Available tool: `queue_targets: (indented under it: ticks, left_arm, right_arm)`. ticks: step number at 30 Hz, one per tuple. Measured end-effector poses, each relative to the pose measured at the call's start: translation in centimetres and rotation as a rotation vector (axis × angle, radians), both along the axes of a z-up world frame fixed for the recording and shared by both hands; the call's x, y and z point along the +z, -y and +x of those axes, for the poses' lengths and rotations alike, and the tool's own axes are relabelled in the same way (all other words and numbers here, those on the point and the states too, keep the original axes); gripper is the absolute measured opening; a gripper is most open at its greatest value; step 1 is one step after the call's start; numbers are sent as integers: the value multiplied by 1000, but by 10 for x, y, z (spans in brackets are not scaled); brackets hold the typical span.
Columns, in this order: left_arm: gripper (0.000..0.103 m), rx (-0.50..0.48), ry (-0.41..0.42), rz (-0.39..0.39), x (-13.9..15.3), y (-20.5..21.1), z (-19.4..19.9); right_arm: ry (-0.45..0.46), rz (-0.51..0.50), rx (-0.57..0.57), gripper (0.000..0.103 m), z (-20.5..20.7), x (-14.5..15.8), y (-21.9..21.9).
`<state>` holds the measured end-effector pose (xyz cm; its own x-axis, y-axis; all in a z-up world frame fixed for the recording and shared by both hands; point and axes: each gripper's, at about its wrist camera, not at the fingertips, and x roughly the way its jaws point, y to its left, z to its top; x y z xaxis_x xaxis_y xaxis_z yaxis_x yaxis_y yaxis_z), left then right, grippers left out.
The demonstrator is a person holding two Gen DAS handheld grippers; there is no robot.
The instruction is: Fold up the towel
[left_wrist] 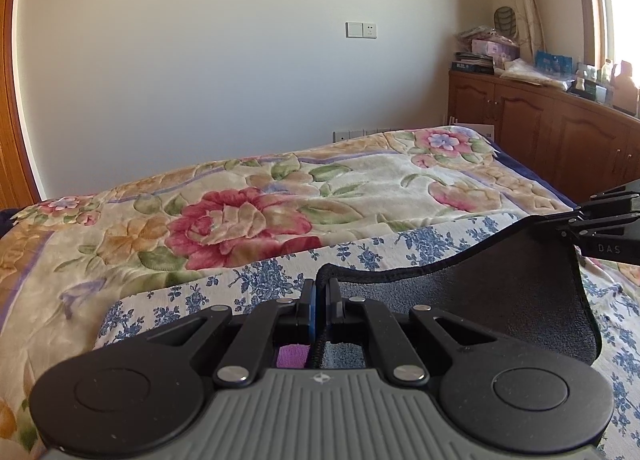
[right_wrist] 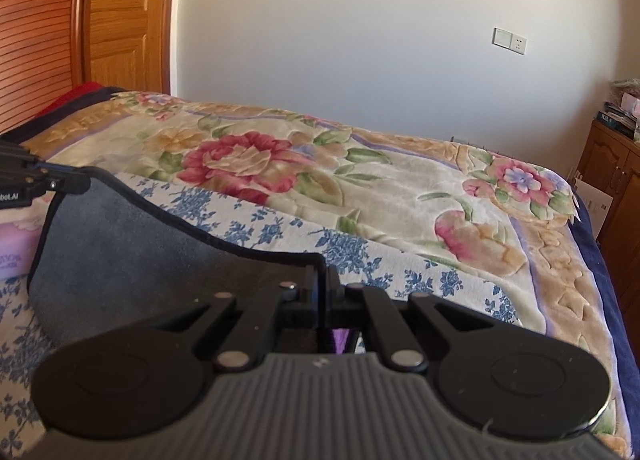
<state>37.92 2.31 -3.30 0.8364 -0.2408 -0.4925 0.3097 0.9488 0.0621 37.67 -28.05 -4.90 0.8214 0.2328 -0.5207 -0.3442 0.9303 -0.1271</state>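
Two covers lie on your bed: a floral blanket [left_wrist: 280, 196], then a blue-flowered sheet [left_wrist: 420, 244]. Dark grey towel [left_wrist: 500, 292] lifted above the sheet, top edge sagging between your grippers. Left gripper [left_wrist: 319, 292] pinches one top corner; right gripper [right_wrist: 323, 280] pinches the other.

A floral blanket [left_wrist: 248, 216] is covering the bed, with a blue-flowered sheet [left_wrist: 424, 248] lying over its near part. A switch plate [left_wrist: 361, 29] is sitting on the pale wall [left_wrist: 200, 60]. A wooden cabinet [left_wrist: 560, 132] is standing by the window, carrying boxes [left_wrist: 492, 48] and clutter. A wooden door [right_wrist: 120, 16] is showing beyond the bed's far corner.
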Motion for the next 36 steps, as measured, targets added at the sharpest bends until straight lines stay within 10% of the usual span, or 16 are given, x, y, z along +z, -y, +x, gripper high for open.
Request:
queue_targets:
  ticks: [36]
  left_arm:
    - [5,77,-83,146,-56,14,69]
  right_arm:
    - [-61,-82,-46,4,55,-52,-11]
